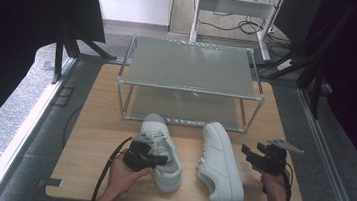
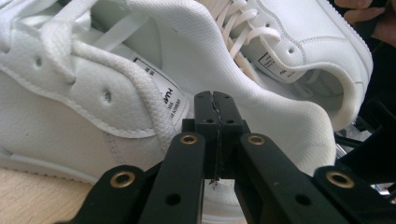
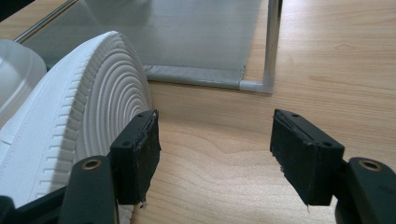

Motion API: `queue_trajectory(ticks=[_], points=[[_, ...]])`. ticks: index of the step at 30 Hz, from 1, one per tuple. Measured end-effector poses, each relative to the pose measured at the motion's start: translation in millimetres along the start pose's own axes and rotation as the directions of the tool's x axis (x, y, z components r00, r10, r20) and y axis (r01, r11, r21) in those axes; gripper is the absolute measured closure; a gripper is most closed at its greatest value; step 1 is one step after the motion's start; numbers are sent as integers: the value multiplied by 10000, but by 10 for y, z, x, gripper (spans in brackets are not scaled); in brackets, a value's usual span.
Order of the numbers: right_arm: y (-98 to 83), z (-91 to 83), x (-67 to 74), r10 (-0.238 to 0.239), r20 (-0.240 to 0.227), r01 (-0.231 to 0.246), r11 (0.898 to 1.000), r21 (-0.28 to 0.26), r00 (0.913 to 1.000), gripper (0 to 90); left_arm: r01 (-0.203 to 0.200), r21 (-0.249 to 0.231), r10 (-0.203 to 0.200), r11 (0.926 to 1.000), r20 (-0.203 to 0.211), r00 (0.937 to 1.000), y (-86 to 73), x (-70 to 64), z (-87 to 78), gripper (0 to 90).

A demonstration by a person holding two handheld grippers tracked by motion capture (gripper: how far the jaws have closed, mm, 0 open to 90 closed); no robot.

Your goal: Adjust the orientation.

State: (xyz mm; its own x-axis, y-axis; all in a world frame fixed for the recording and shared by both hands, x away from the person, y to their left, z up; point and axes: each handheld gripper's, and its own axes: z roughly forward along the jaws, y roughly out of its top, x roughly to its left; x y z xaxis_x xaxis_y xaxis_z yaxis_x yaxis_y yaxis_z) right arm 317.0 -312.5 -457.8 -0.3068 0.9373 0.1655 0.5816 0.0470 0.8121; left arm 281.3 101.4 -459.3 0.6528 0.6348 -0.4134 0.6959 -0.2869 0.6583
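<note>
Two smooth white leather sneakers [image 1: 188,158]: left gripper [image 2: 214,100] clenched at one's mesh-lined collar, right gripper [image 3: 215,158] released.

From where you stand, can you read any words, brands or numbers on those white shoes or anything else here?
Label inside the tongue of the left shoe: dark print that looks like "HWH", seen sideways; the smaller lines beside it are too small to read.
Label inside the tongue of the right shoe: print too small and blurred to read.
Rack, table, left hand-held gripper, right hand-held gripper: no text.
</note>
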Motion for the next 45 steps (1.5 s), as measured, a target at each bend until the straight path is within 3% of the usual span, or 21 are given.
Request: queue_trajectory(ticks=[6,11,15,20,23,25,28,30,31,32,33,34,35,36,37,38,40,45], points=[[1,-6,-9,27,23,-27,10000,-19,10000,336,133,209,-136,9997,137,9998,-12,70,-85,900],[0,-9,-12,15,30,-15,10000,-11,10000,336,282,361,-288,9990,157,9995,-36,169,-190,900],[1,-14,-21,-12,58,12,10000,-24,10000,336,517,473,-536,9975,404,9977,-90,290,-310,900],[3,-20,-15,-92,70,92,10000,-2,9999,336,643,417,-642,9971,-45,9979,-109,393,-420,900],[5,-18,-10,-92,58,92,9999,-46,9999,336,551,489,-558,9973,127,9984,-115,411,-446,867],[8,-12,-1,-134,49,134,9999,-31,9999,336,470,338,-484,9983,409,9980,-102,402,-465,778],[8,-10,1,-162,42,162,9999,-35,9999,336,281,59,-283,9996,521,9982,-77,373,-511,693],[11,-22,-4,-155,54,155,9999,-68,9999,337,-248,-33,249,9997,493,9985,-26,280,-613,588],[11,-22,-4,-155,54,155,9999,-68,9999,337,-248,-33,249,9997,493,9985,-26,280,-613,555],[14,-27,1,-170,63,170,9998,-103,9998,337,-593,-540,603,9968,172,9980,10,207,-707,516],[14,-27,1,-170,63,170,9998,-103,9998,337,-593,-540,603,9968,172,9980,10,207,-707,488],[14,-28,18,-215,42,215,9996,-157,9998,337,-858,-1044,878,9908,150,9960,26,176,-777,447],[14,-28,18,-215,42,215,9996,-157,9998,337,-858,-1044,878,9908,150,9960,26,176,-777,412],[15,-27,39,-273,-2,273,9995,-185,9996,336,-1015,-1483,1003,9837,-154,9948,27,170,-817,382],[15,-27,39,-273,-2,273,9995,-185,9996,336,-1015,-1483,1003,9837,-154,9948,27,170,-817,361],[21,-31,63,-396,-51,395,9989,-236,9992,337,-981,-1734,899,9800,-545,9945,20,184,-829,342],[28,-36,85,-526,-81,523,9981,-317,9986,336,-843,-1840,710,9793,-775,9945,17,203,-832,308],[58,-76,164,-922,-139,912,9940,-612,9956,336,-883,-1929,682,9772,-1087,9917,-3,246,-843,259]])
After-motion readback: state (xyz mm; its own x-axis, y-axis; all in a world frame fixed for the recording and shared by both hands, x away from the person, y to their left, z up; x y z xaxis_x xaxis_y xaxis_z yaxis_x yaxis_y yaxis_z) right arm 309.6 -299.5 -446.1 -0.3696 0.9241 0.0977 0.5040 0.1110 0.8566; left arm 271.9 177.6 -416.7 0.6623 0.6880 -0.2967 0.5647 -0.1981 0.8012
